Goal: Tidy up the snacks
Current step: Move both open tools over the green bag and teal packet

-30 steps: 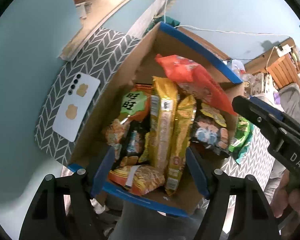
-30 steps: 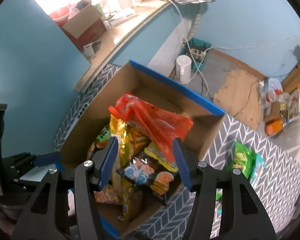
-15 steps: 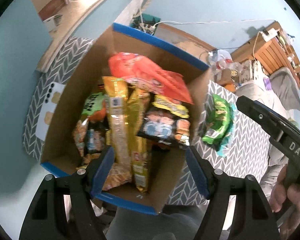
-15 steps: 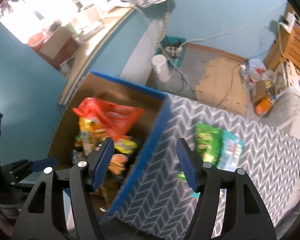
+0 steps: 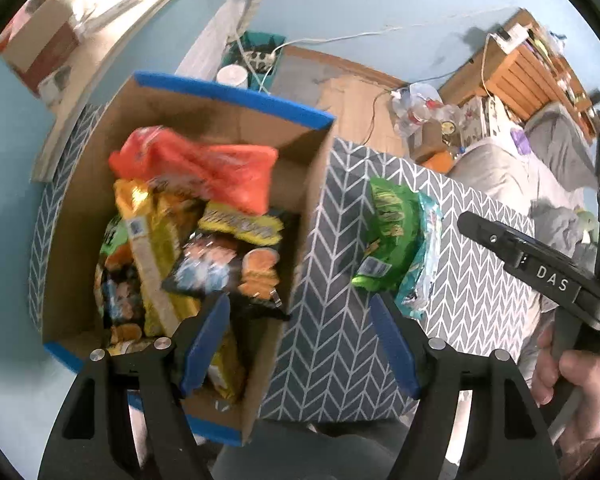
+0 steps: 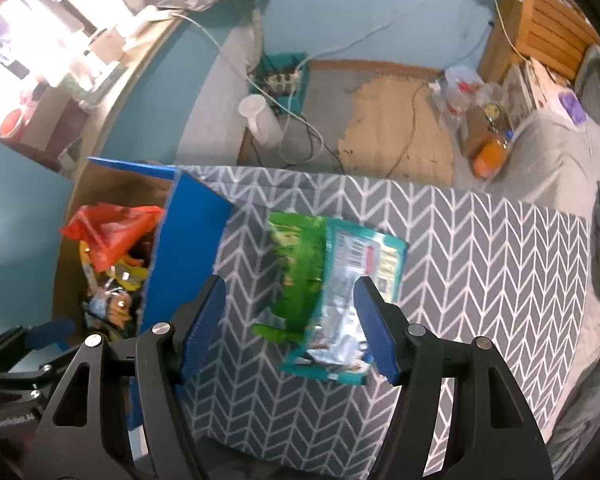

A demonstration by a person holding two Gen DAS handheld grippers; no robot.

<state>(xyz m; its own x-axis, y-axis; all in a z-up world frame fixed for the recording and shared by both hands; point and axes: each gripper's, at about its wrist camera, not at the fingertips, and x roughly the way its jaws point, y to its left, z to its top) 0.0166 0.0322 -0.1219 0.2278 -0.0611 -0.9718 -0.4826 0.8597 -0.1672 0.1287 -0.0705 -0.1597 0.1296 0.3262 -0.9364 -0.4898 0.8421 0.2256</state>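
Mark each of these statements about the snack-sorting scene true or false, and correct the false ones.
1. The green packet lies inside the cardboard box. False: it lies on the chevron cloth, outside the box.
2. A teal packet lies beside the green packet, touching it. True.
3. The right tongs are clamped on an orange bag. False: they are open above the two packets and hold nothing.
4. An orange bag sits on top of the snacks in the box. True.
5. The left tongs are open and empty. True.
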